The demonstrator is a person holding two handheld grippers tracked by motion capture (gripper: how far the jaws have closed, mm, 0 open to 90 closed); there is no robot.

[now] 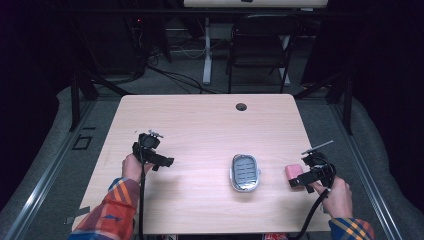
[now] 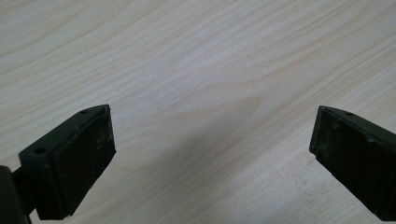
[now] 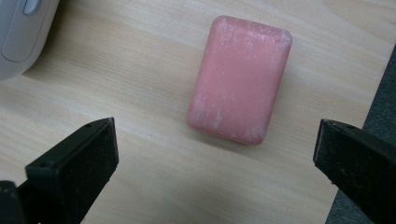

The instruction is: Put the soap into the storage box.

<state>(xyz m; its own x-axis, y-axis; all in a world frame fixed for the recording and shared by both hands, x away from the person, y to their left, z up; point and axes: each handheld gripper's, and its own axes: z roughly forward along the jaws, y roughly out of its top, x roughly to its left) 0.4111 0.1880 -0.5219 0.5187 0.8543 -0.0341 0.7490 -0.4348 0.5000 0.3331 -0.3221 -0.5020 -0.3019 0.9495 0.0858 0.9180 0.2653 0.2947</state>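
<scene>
A pink bar of soap (image 1: 293, 171) (image 3: 240, 78) lies flat near the table's right edge. My right gripper (image 1: 302, 181) (image 3: 215, 140) hovers just short of it, open, with the soap lying past its jaw tips and nothing between them. A grey oval soap dish (image 1: 245, 172) with a slotted inside sits left of the soap; its pale corner (image 3: 21, 32) shows in the right gripper view. My left gripper (image 1: 164, 162) (image 2: 212, 128) is over the bare wood on the left side of the table, open and holding nothing.
The light wooden table (image 1: 200, 125) has a cable hole (image 1: 241, 106) near its far edge. A black folding chair (image 1: 262, 45) and a white desk leg (image 1: 206, 50) stand beyond it. The table's right edge (image 3: 373, 107) runs close beside the soap.
</scene>
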